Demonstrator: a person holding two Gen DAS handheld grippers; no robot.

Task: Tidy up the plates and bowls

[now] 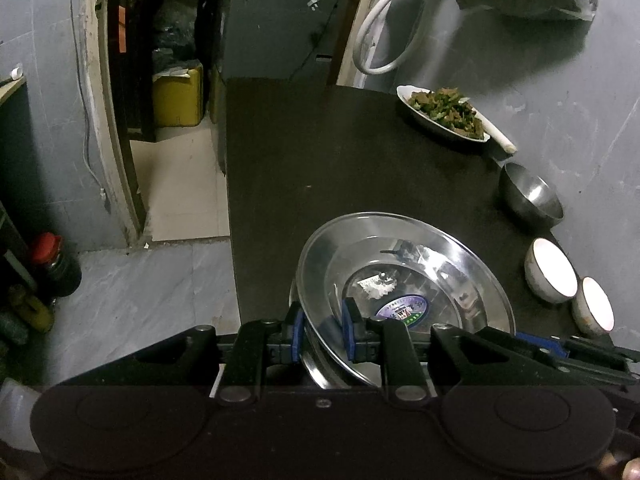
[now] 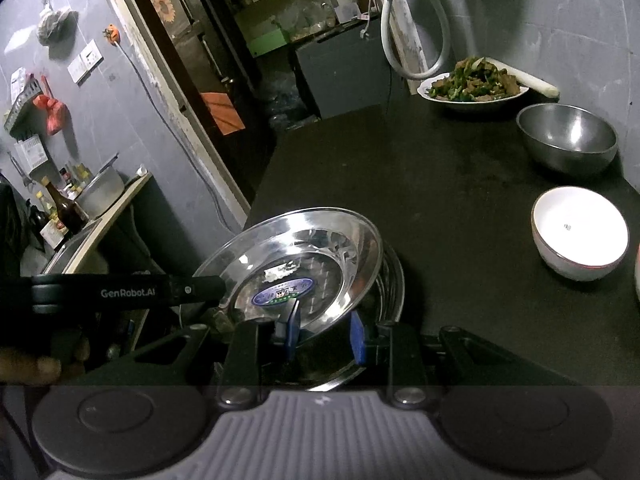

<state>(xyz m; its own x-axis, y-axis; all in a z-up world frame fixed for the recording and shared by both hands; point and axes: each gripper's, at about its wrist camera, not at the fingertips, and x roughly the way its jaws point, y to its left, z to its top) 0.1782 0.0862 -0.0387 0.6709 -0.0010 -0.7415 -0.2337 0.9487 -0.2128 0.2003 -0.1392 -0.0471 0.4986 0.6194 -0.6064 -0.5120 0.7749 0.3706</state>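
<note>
A shiny steel plate (image 1: 404, 276) with an oval sticker hangs tilted over the near edge of the dark table (image 1: 340, 152). My left gripper (image 1: 323, 330) is shut on its near rim, blue pads on either side. In the right wrist view my right gripper (image 2: 325, 332) is shut on the same steel plate (image 2: 304, 264) at its lower rim. Beneath it lies a stack of more steel plates (image 2: 394, 276). The left tool's black arm (image 2: 120, 292) reaches in from the left.
Along the wall side stand a white plate of cooked greens (image 2: 472, 86), an empty steel bowl (image 2: 568, 136) and a white bowl (image 2: 580, 232). A second white bowl (image 1: 596, 306) shows in the left wrist view. Left of the table the floor drops away toward a doorway.
</note>
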